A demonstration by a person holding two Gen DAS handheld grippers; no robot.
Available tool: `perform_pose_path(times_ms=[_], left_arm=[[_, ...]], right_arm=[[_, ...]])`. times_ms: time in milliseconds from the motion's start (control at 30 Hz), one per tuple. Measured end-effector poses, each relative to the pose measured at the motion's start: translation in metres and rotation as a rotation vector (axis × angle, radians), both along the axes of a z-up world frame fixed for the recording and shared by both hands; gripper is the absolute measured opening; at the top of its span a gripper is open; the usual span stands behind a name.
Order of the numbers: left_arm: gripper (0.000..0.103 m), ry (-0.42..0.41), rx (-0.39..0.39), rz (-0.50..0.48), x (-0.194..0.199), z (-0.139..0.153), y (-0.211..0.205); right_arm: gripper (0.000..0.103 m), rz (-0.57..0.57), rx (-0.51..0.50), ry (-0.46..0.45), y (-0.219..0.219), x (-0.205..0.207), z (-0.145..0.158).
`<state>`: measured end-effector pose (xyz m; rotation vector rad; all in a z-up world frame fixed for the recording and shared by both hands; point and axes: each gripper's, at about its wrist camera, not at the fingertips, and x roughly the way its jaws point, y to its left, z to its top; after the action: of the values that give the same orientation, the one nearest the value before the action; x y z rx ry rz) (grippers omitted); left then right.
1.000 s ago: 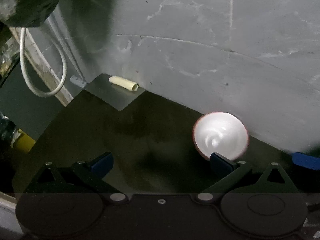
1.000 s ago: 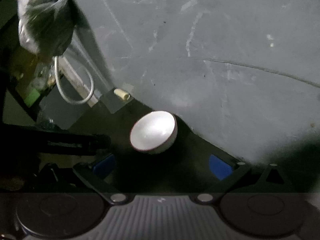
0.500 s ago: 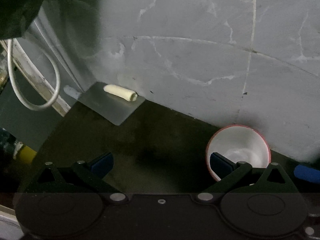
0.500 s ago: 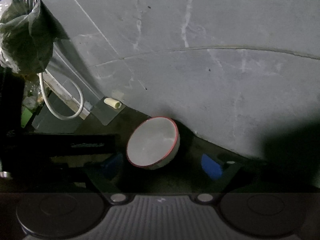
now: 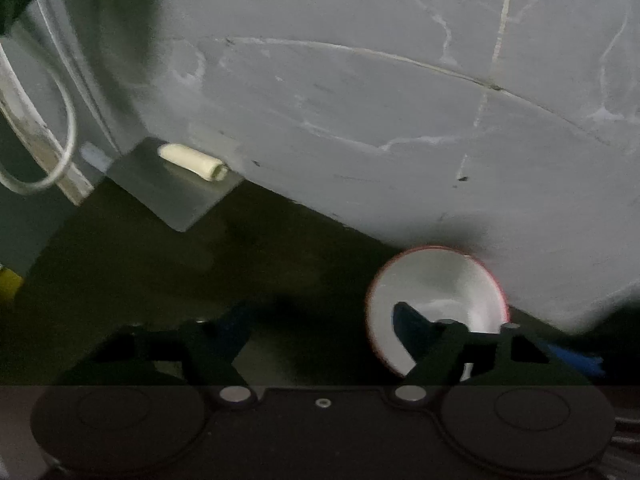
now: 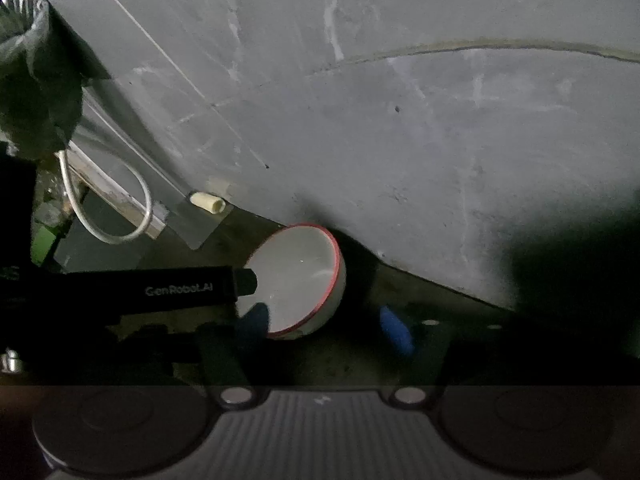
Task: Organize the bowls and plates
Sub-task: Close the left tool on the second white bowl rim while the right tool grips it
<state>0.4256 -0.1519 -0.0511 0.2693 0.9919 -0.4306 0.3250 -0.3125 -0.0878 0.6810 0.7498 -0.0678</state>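
Bowl (image 5: 452, 280) nearer now; left gripper's (image 5: 320, 328) right finger inside its rim

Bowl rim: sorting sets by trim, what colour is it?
Red, on a white bowl; clearest in the right wrist view.

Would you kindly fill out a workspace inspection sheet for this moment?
Surface: dark counter against a grey wall.
Job's things: one white bowl with a red rim, tilted near the wall.
Clutter: cream tube on a metal plate.
Grippers: left gripper closing, one finger inside the bowl; right gripper closing around the bowl's near rim.
Cables: white cable looped at left.
Surroundings: plastic bag upper left.
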Motion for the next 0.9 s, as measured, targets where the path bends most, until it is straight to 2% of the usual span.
perform_pose_path(times_ms=[33, 100, 267, 400, 633, 900], left_arm=[[0.063, 0.012, -0.012, -0.001, 0.000, -0.001, 0.000], [0.055, 0.039, -0.036, -0.001, 0.001, -0.003, -0.001], [0.045, 0.082, -0.071, 0.006, 0.002, -0.010, -0.001], [0.039, 0.106, -0.099, 0.013, 0.002, -0.013, 0.000], [0.020, 0.138, -0.159, 0.010, 0.000, -0.016, 0.001], [0.014, 0.154, -0.188, 0.025, -0.002, -0.020, 0.008]], right_arm=[[0.054, 0.005, -0.006, 0.010, 0.001, 0.002, 0.000], [0.052, 0.011, -0.005, 0.018, 0.000, 0.005, -0.001], [0.040, 0.023, -0.005, 0.015, 0.001, 0.008, -0.001], [0.035, 0.027, -0.002, 0.014, 0.002, 0.011, -0.001], [0.026, 0.043, -0.018, 0.007, 0.004, 0.014, 0.000], [0.024, 0.052, -0.035, 0.002, 0.004, 0.015, 0.001]])
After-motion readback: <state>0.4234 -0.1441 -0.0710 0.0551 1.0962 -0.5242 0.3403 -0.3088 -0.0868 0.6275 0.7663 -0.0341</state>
